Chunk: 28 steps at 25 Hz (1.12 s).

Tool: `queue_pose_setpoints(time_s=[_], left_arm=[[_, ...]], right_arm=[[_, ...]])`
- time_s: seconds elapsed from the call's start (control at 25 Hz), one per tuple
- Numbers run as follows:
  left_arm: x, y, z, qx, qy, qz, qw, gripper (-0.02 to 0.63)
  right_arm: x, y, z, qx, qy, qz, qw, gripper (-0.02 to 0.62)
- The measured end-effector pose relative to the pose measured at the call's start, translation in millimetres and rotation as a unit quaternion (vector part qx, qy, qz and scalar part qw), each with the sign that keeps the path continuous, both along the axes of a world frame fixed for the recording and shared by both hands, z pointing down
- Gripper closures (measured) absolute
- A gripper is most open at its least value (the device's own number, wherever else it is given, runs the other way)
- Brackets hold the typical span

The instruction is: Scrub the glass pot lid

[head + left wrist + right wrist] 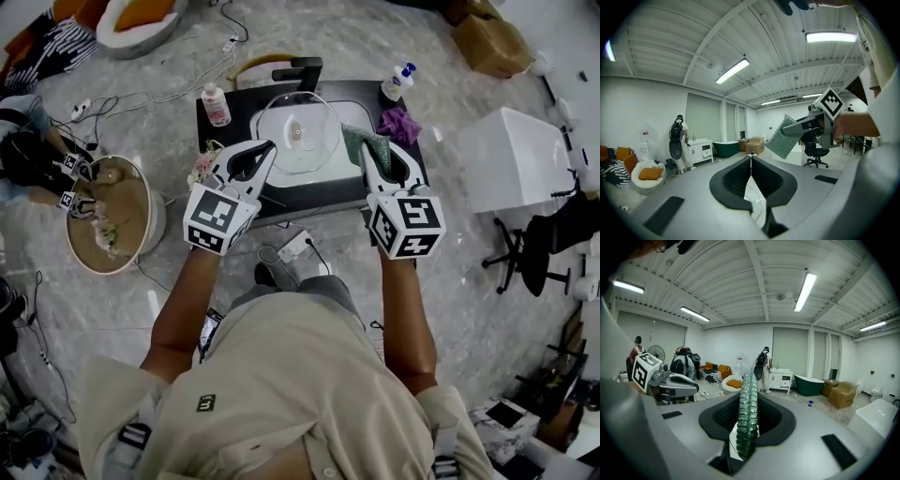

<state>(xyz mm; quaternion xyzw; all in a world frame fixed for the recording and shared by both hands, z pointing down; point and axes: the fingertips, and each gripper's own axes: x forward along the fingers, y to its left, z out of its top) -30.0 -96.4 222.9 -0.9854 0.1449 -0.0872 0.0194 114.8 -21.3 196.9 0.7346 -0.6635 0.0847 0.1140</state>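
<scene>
Left gripper point(268, 150) clamps glass pot lid point(302, 141) by its rim, glass barely discernible; right gripper point(367, 152) pinches green scrub cloth point(747, 420), lower edge hidden.

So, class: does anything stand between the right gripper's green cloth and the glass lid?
Nothing visible. The green cloth in the right gripper sits just right of the glass lid, which the left gripper clamps by its rim; only air lies between.

Left gripper point(265, 150) reached forward, jaws closed on glass lid point(309, 141) rim, right gripper point(368, 152) level alongside, jaws clamping green scrub cloth point(356, 141)
</scene>
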Motion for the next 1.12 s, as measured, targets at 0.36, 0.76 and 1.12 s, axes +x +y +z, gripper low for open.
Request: queue_pose_setpoints(time_s=[0.36, 0.76, 1.12], left_arm=[[-9.5, -28.7, -0.7, 0.003, 0.001, -0.043, 0.9991, 0.584], [1.4, -81.7, 29.9, -0.035, -0.011, -0.183, 0.9824, 0.584], [43.4, -111.4, 71.5, -0.078, -0.052, -0.242, 0.9657, 0.584]], right_arm=[[6.9, -55.7, 7.5, -0.009, 0.003, -0.041, 0.999, 0.509], [29.2, -164.8, 50.7, -0.031, -0.001, -0.182, 0.983, 0.509], [80.1, -233.2, 116.4, -0.088, -0.021, -0.226, 0.97, 0.509]])
